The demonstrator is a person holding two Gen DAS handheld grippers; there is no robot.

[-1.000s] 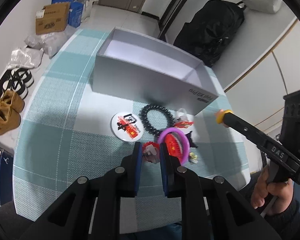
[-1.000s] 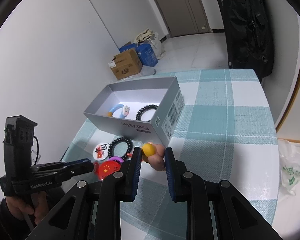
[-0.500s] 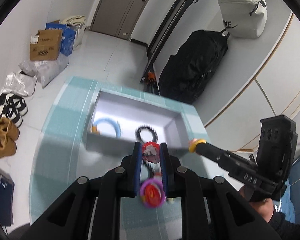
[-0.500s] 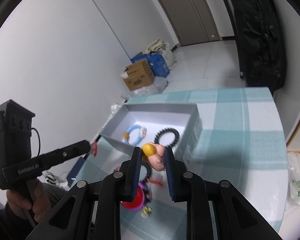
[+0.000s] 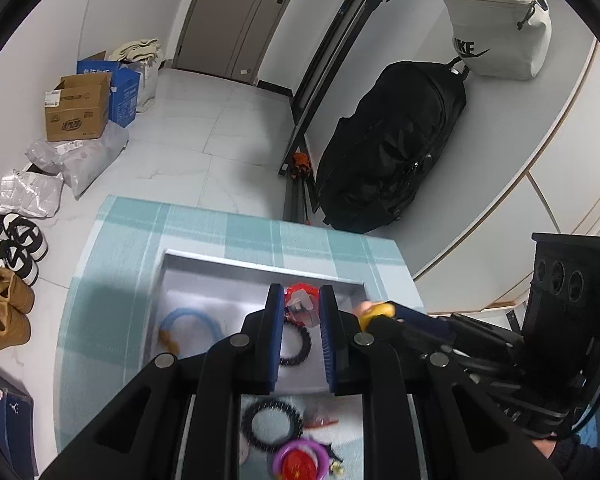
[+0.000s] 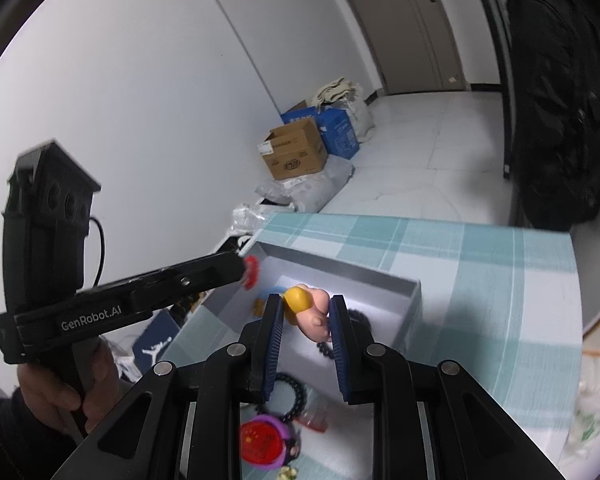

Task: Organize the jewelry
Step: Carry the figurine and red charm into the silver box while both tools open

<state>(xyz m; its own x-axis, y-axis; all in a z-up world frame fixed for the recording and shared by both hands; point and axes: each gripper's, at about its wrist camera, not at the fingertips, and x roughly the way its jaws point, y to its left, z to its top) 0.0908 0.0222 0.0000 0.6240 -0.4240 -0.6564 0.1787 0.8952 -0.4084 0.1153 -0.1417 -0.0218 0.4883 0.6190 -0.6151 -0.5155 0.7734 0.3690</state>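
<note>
One teal checked tablecloth [image 5: 112, 304] | grey box [image 5: 220, 276] | white tiled floor [image 5: 204, 132]

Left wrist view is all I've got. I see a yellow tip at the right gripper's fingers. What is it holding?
Observer: The right gripper is shut on a pink figure with a yellow cap, held in front of the open grey box.
Operator: And my left gripper from the side? I only see the pads.
Observer: The left gripper comes in nearly level, and its red charm sticks out past the tips, at the box's left end wall.
Operator: Anything off to the right that I'm missing?
Observer: A white plastic bag sits past the right edge of the table.
</note>
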